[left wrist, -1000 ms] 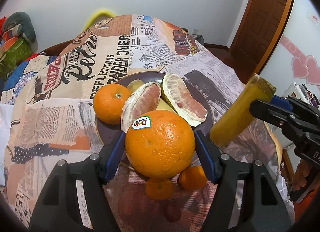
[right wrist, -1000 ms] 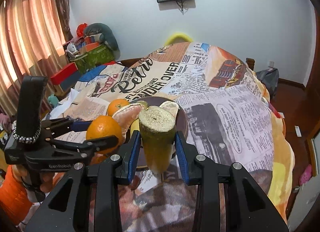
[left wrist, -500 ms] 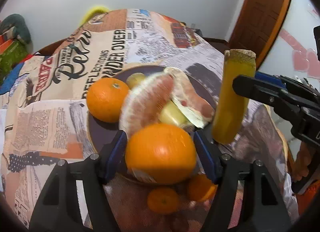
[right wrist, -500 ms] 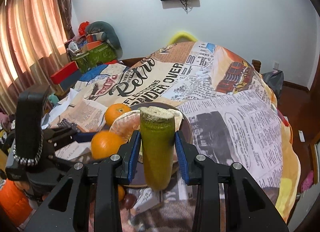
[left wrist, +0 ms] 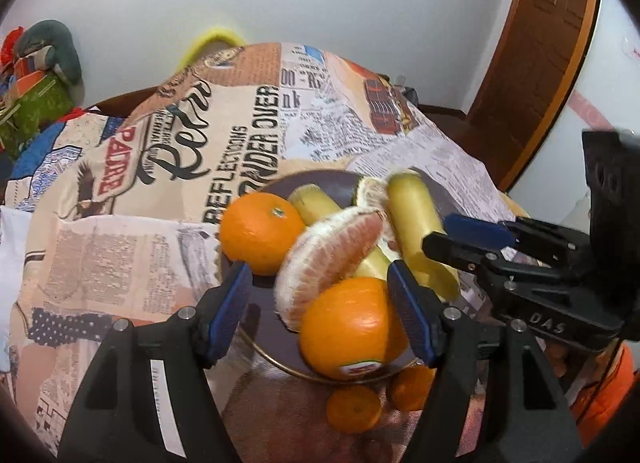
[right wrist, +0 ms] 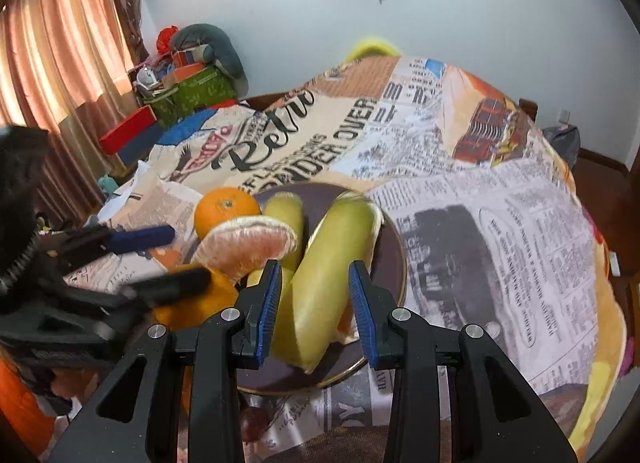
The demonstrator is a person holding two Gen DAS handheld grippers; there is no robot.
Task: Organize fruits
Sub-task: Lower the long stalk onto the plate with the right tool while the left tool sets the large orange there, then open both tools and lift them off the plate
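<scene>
A dark round plate (left wrist: pixel 320 376) (right wrist: pixel 394 251) sits on the printed tablecloth. It holds an orange (left wrist: pixel 261 232) (right wrist: pixel 226 208), peeled pomelo segments (left wrist: pixel 328 251) (right wrist: pixel 244 243) and yellow-green cane pieces (left wrist: pixel 416 223) (right wrist: pixel 332 263). My left gripper (left wrist: pixel 320 305) is open; a large stickered orange (left wrist: pixel 348 329) lies on the plate's near edge between its fingers, touching only the right one. My right gripper (right wrist: pixel 314 303) is open around the long cane piece, which leans on the plate with gaps at both pads.
Two small tangerines (left wrist: pixel 354 409) lie on the cloth just in front of the plate. A dark fruit (right wrist: pixel 256 421) lies near the plate's front edge. Boxes and a plush toy (right wrist: pixel 200 63) stand beyond the table at the left. A wooden door (left wrist: pixel 532 47) is at the right.
Both grippers have opened. The large orange has dropped from my left gripper onto the plate's near edge. The cane piece has tipped from upright onto the plate, out of my right gripper's grip.
</scene>
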